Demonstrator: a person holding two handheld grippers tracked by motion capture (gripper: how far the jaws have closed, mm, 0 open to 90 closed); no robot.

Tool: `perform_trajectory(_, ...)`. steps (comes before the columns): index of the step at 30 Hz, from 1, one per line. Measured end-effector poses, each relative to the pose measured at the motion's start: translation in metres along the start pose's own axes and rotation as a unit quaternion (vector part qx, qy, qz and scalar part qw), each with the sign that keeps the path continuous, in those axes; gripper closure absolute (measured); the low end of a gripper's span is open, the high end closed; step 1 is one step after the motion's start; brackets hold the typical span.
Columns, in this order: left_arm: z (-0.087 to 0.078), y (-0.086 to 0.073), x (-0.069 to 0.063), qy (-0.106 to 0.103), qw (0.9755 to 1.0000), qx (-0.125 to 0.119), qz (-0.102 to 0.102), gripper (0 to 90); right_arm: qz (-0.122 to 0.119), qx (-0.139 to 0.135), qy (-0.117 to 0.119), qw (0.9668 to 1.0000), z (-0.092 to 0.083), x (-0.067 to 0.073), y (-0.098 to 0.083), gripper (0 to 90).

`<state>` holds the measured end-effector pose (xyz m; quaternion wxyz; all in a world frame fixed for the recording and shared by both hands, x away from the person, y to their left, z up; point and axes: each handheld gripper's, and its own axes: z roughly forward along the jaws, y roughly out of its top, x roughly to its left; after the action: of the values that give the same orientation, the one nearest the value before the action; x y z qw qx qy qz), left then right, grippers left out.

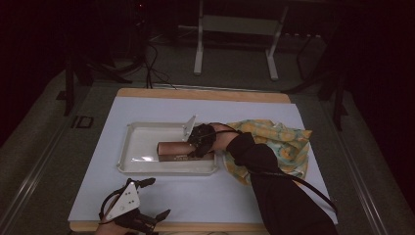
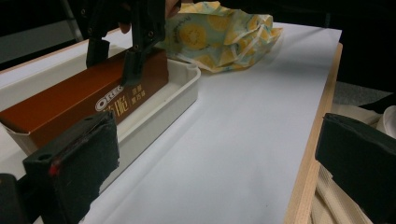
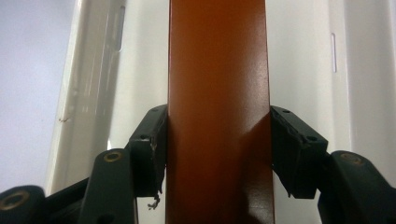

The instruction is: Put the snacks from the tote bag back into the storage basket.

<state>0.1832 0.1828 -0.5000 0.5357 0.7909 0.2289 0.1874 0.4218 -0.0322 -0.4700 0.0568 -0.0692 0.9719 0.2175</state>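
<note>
A long brown Oreo box (image 1: pixel 171 149) lies lengthwise inside a white tray (image 1: pixel 139 137) in the middle of the table. My right gripper (image 1: pixel 195 147) reaches in from the right and is shut on the box's right end. In the right gripper view its pads (image 3: pixel 152 154) press both long sides of the box (image 3: pixel 217 84). The left gripper view shows that gripper (image 2: pixel 114 60) clamped on the box (image 2: pixel 70 100) from above. My left gripper (image 1: pixel 159 197) rests near the table's front left edge, open and holding nothing.
A crumpled yellow-patterned cloth (image 1: pixel 279 142) lies right of the tray, partly under the right forearm's dark sleeve. White paper (image 1: pixel 205 191) covers the wooden tabletop. The wooden front edge (image 2: pixel 308 177) runs close to the left gripper. A white stand's legs (image 1: pixel 198 54) are beyond the table.
</note>
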Motion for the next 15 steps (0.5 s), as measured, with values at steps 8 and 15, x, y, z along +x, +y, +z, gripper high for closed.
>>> perform_trajectory(8, 0.0002, 0.0000, 0.0002, 0.000, 1.0000, 0.000, 0.000, 0.0, 0.006, -0.001, 0.003, 1.0000, 0.0013, -0.0017, 0.0000, 41.7)
perform_trajectory(15, 0.0003, 0.0002, 0.0001, 0.000, 1.0000, 0.000, -0.001, 0.0, 0.019, -0.007, 0.005, 0.9998, -0.0012, -0.0020, 0.0017, 32.3)
